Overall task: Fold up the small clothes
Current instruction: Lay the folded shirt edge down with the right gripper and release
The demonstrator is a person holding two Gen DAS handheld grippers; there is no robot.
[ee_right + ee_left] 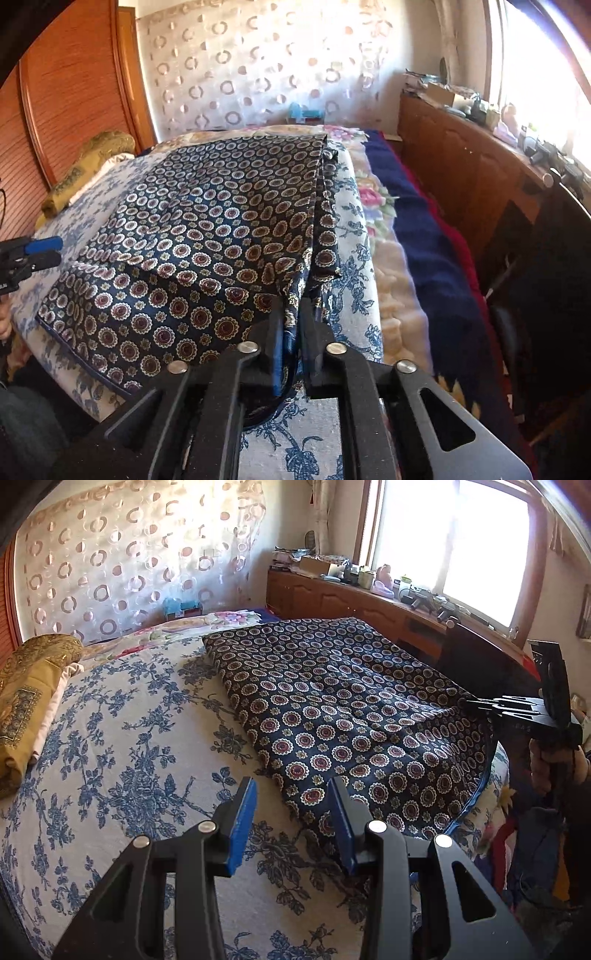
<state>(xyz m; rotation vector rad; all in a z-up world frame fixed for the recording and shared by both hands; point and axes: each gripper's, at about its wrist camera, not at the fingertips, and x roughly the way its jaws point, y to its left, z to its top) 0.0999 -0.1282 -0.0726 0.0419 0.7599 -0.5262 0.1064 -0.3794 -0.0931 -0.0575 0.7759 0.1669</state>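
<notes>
Right gripper pinching the near edge of a patterned cloth on the bed

The navy medallion-print cloth [207, 236] lay spread on the blue-floral bedspread [122, 746], with its near right edge lifted between the closed pads of the right gripper [291, 332], which clamped the fabric. The left gripper [291, 823] hung over the bedspread just beside the cloth's left edge, jaws apart and holding nothing.
</notes>
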